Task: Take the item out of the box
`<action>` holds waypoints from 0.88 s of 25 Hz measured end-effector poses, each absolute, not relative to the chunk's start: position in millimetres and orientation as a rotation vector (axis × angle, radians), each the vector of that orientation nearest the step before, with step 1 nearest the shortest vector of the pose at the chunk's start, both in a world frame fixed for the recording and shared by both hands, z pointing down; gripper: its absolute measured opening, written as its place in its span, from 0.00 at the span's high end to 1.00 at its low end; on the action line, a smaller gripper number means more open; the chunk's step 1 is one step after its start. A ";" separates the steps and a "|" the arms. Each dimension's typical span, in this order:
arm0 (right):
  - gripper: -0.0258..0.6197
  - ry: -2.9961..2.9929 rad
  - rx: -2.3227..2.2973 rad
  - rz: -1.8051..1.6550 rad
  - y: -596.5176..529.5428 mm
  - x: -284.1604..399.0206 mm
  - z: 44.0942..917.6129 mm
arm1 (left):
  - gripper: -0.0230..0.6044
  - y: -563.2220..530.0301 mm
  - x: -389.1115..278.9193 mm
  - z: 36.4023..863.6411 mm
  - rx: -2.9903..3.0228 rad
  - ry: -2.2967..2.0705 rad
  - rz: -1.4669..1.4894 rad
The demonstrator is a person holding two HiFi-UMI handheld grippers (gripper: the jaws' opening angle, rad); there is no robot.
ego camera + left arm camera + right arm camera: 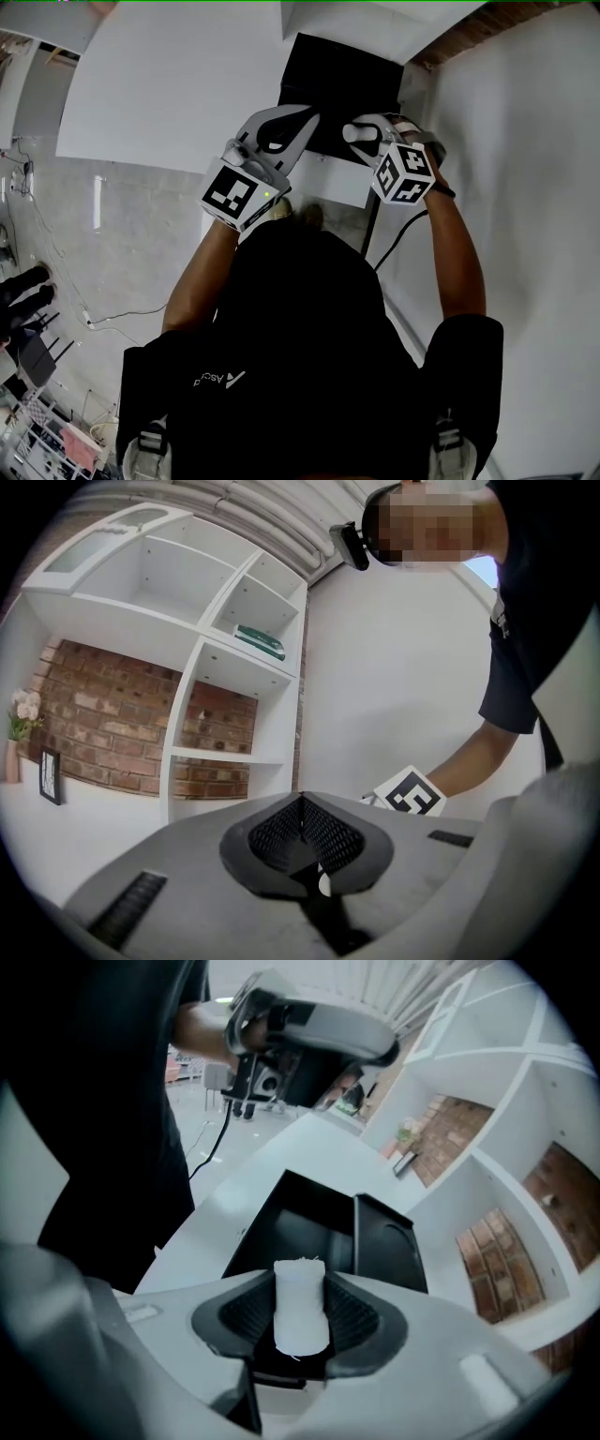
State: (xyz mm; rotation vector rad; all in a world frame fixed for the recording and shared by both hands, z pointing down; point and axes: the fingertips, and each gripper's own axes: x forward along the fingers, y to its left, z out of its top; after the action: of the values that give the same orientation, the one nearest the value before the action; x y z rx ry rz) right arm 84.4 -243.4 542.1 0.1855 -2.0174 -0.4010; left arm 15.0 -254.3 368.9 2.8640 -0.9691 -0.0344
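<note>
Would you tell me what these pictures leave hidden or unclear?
Head view: the inside of the box, too dark and partly behind the right gripper.
Right gripper view: the near end of the box, behind the white roll in that gripper.
Left gripper view: the title of the green book, too small.

The black shirt [300, 309] carries a pale logo [232, 379] with letters that look like "Asc", partly cut off. The left cube [239, 195] and right cube [403, 173] show only black-and-white square markers
</note>
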 end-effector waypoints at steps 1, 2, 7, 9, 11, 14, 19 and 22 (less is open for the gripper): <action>0.71 -2.053 0.238 -0.388 -243.9 84.7 532.9 | 0.97 -253.3 16.6 368.8 2.868 -0.963 -0.031; 0.71 -2.091 0.293 -0.376 -244.3 85.2 522.9 | 0.97 -252.0 18.2 368.4 2.873 -0.958 -0.028; 0.71 -2.291 0.591 -0.318 -244.0 87.3 462.9 | 0.97 -246.1 25.3 359.4 2.895 -0.931 -0.038; 0.71 -2.395 0.702 -0.289 -242.4 86.6 437.7 | 0.97 -243.5 28.1 355.4 2.899 -0.921 -0.045; 0.71 -2.518 0.805 -0.254 -238.5 84.0 410.2 | 0.97 -239.5 30.0 353.3 2.900 -0.910 -0.028; 0.71 -2.690 0.978 -0.164 -230.0 86.3 369.7 | 0.97 -232.7 34.2 344.9 2.918 -0.898 -0.062; 0.71 -2.889 1.145 -0.105 -213.3 96.3 331.7 | 0.97 -219.8 39.9 326.5 2.946 -0.880 -0.102; 0.71 -2.947 1.191 -0.062 -203.4 97.6 321.8 | 0.97 -211.6 43.2 318.1 2.969 -0.863 -0.108</action>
State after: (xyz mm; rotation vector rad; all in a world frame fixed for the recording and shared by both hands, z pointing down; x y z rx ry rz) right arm 97.6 -203.4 321.8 1.1915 -2.9468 -0.0620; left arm 43.2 -211.6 318.1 2.9691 -0.8628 -0.1083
